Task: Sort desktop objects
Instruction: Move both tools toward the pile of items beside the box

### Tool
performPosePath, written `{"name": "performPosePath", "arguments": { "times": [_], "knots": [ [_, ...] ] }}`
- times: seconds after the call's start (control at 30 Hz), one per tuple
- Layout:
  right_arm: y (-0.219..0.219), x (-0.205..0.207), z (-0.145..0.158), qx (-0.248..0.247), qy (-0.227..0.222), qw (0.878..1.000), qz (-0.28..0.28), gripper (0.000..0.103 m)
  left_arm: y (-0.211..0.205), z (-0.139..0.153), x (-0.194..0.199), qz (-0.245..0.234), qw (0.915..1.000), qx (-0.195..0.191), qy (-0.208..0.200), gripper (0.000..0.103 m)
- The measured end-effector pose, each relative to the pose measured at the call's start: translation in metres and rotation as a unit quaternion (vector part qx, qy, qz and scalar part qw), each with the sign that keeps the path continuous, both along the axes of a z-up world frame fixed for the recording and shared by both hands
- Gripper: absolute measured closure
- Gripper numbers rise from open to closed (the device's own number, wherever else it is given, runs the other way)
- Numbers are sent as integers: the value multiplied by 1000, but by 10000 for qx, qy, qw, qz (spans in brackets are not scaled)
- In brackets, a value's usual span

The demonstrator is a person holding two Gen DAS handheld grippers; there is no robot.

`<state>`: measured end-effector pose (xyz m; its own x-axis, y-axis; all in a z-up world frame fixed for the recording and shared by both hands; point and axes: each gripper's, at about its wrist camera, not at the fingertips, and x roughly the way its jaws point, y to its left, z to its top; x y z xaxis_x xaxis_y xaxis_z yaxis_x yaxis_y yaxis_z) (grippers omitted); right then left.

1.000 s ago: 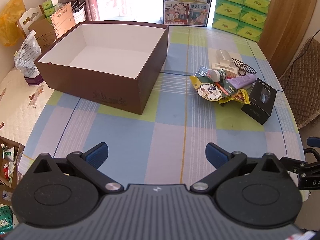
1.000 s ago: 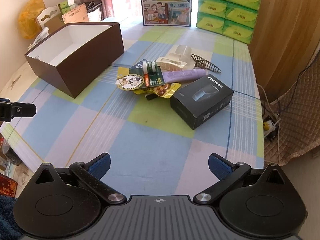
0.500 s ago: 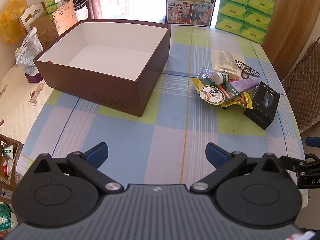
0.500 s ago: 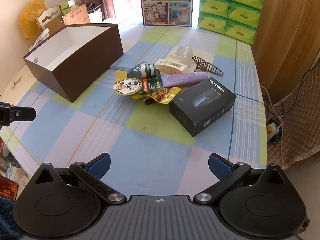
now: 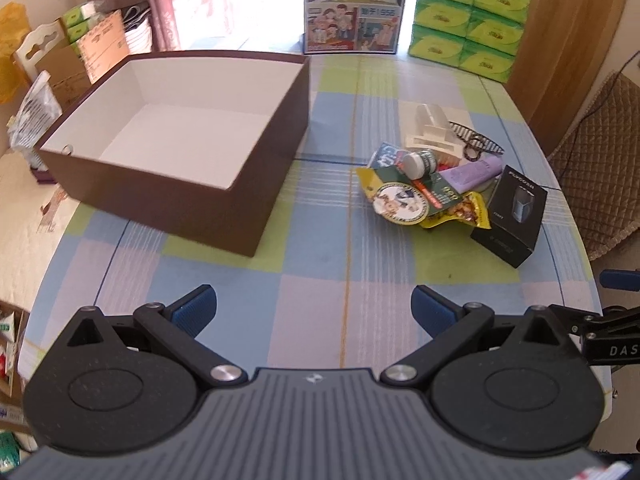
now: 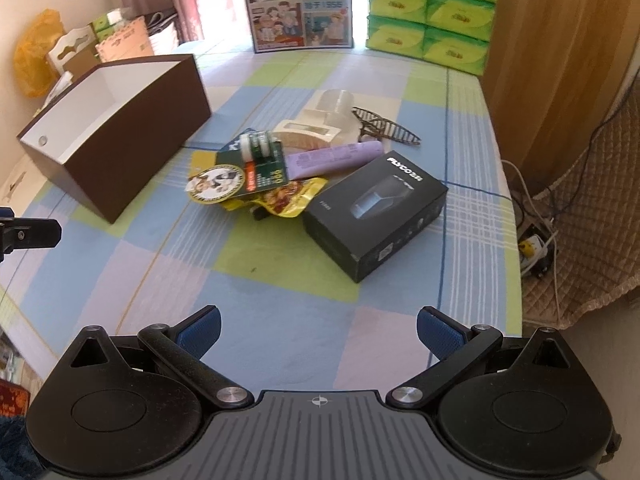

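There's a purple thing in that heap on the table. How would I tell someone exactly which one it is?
Start at the big brown box with the white inside, then look to the heap of small items on the checked tablecloth beside it. The purple tube lies flat in the heap, between a cream plastic holder and a black carton. It is the heap's only lilac thing, long and rounded.

dark item [image 6: 261,213] mostly under snack packet [image 6: 289,197] | poster [image 6: 298,4] top cropped
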<state>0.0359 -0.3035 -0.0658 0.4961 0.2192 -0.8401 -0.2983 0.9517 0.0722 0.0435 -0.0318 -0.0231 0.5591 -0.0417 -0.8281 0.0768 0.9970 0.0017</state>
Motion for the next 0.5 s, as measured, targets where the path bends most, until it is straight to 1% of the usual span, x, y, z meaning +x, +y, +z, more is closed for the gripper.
{"name": "performPosePath", "arguments": {
  "times": [0.23,0.4,0.5],
  "knots": [
    [-10,16,-7,68,29,9994,-324,2,-20,-6,24,-409,9991,5,-61,1],
    [-16,36,-13,225,-29,9971,-722,2,-40,-12,46,-878,9959,25,-203,1],
    [-19,51,-16,371,-96,9936,-1065,2,-49,-17,63,-1045,9943,17,-219,1]
  ]
}}
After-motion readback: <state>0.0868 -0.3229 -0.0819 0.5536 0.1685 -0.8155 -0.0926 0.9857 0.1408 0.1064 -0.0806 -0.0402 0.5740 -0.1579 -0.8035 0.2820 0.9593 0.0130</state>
